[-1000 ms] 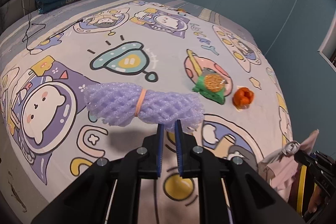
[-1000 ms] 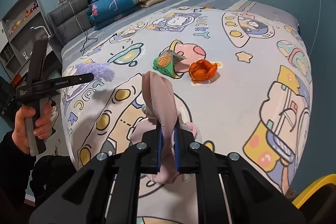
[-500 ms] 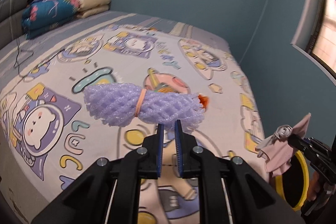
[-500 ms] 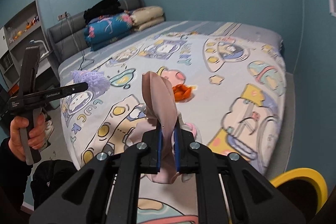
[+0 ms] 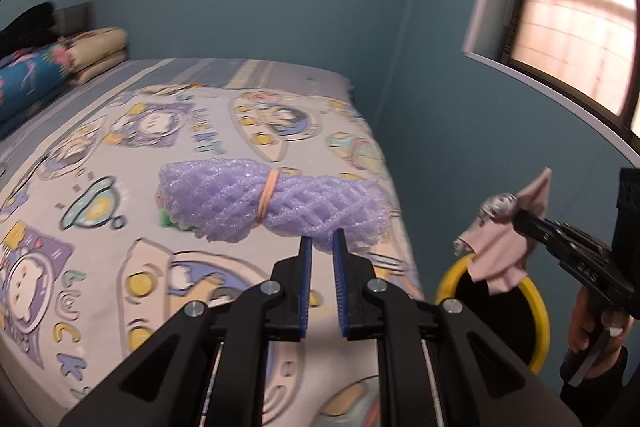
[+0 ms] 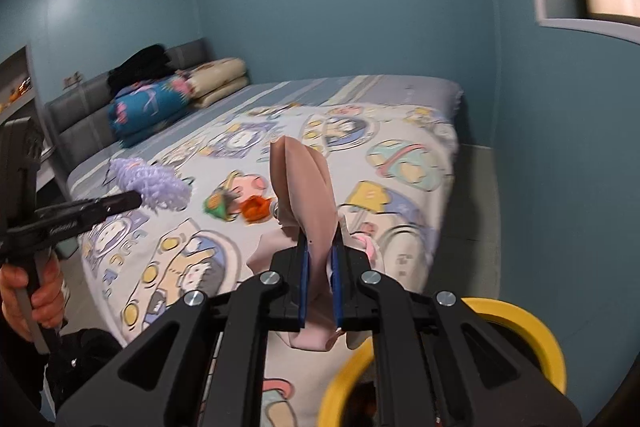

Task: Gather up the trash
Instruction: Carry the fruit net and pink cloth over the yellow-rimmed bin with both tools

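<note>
My left gripper [image 5: 320, 243] is shut on a purple foam net roll [image 5: 264, 201] tied with an orange band, held above the bed. The roll also shows in the right wrist view [image 6: 152, 185]. My right gripper [image 6: 318, 247] is shut on a crumpled pink wrapper [image 6: 308, 195], held over a yellow-rimmed bin [image 6: 516, 319]. In the left wrist view the pink wrapper [image 5: 500, 247] hangs above the bin [image 5: 536, 307]. A green packet [image 6: 218, 205] and an orange peel [image 6: 258, 209] lie on the bed.
The bed [image 6: 400, 163] has a cartoon sheet, with folded blankets [image 6: 160, 103] and pillows at its head. The bin stands on the floor by the bed's foot corner, near the blue wall [image 5: 432, 107]. A window [image 5: 576, 19] is at the upper right.
Both grippers have risen and swung right toward the bed's foot, carrying the foam roll and pink wrapper. The yellow bin has come into view under the right gripper.
</note>
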Action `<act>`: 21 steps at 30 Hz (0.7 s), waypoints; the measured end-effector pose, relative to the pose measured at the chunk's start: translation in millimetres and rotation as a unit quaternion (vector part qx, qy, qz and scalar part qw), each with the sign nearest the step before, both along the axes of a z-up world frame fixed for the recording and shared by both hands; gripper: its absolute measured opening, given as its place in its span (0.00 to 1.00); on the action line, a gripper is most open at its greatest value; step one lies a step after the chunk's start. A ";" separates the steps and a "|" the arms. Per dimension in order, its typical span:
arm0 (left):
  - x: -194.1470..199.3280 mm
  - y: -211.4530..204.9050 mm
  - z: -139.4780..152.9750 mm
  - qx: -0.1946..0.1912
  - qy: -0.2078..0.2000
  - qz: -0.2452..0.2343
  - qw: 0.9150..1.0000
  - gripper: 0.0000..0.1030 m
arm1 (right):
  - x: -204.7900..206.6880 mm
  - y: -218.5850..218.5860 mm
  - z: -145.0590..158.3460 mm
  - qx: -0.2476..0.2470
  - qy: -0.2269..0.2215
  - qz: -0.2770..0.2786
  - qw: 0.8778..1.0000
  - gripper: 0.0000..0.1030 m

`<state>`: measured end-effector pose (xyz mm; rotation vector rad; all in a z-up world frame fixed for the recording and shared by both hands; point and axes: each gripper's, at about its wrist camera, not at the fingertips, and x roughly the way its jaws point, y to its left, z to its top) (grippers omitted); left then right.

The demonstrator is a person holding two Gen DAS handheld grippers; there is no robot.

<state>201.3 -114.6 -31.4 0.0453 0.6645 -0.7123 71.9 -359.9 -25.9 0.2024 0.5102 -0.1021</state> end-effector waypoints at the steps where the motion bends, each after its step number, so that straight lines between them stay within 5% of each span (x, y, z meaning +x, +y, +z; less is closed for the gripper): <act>1: -4.4 -7.9 1.2 0.002 -0.003 -0.008 1.000 0.10 | -4.8 -4.5 1.4 -0.001 -0.003 -0.008 1.000 0.08; 21: -82.7 -154.4 -20.9 0.065 -0.024 -0.154 0.986 0.10 | -102.6 -74.2 -19.1 -0.027 -0.001 -0.166 0.986 0.08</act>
